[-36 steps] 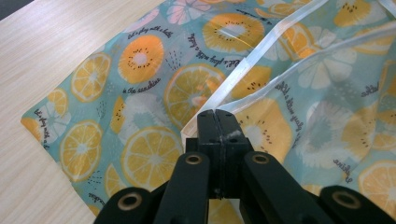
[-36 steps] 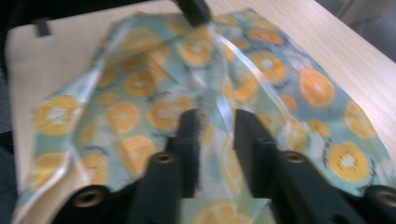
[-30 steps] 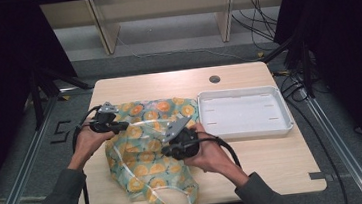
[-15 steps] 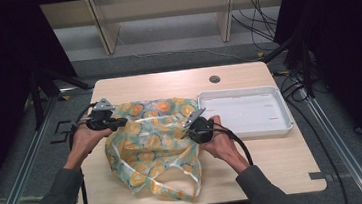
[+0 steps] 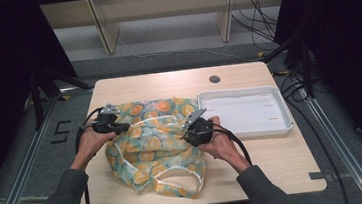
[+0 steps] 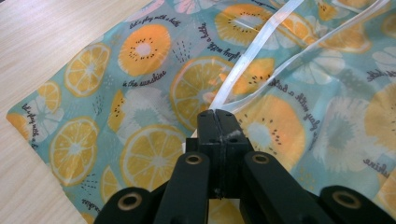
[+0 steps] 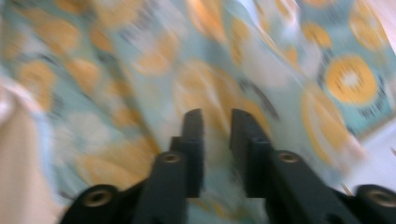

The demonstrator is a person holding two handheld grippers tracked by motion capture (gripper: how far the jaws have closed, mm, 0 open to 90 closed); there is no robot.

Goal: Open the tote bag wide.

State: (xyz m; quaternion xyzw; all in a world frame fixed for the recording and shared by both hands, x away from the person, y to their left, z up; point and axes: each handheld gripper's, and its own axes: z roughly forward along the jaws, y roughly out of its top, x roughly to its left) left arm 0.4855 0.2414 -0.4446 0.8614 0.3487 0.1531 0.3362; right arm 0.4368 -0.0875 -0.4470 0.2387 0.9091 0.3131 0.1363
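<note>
- Our left tool [image 5: 119, 128] had its jaws pressed together, and in the left gripper view [image 6: 218, 122] they were clamped on the clear plastic strap [image 6: 252, 49] of the bag [image 5: 155, 139], at the bag's left side.
- Our right tool [image 5: 188, 135] stood with a narrow gap between its jaws, which had just been opening; in the right gripper view [image 7: 216, 125] nothing was pinched between them, and the printed sheet lay blurred just beyond the tips.
- Whether the right tool touched the bag we could not tell from above; it sat at the bag's right edge.
- The white tray [image 5: 278, 128] lay on the right half of the desk [image 5: 167, 83], just beside the bag, and we saw nothing in it.
- The bag lay crumpled on the desk between our hands, a glossy pale teal sheet printed with orange and lemon slices and short lines of dark script.
- A second clear handle loop [image 5: 176, 178] lay at the bag's near edge, toward us.
</note>
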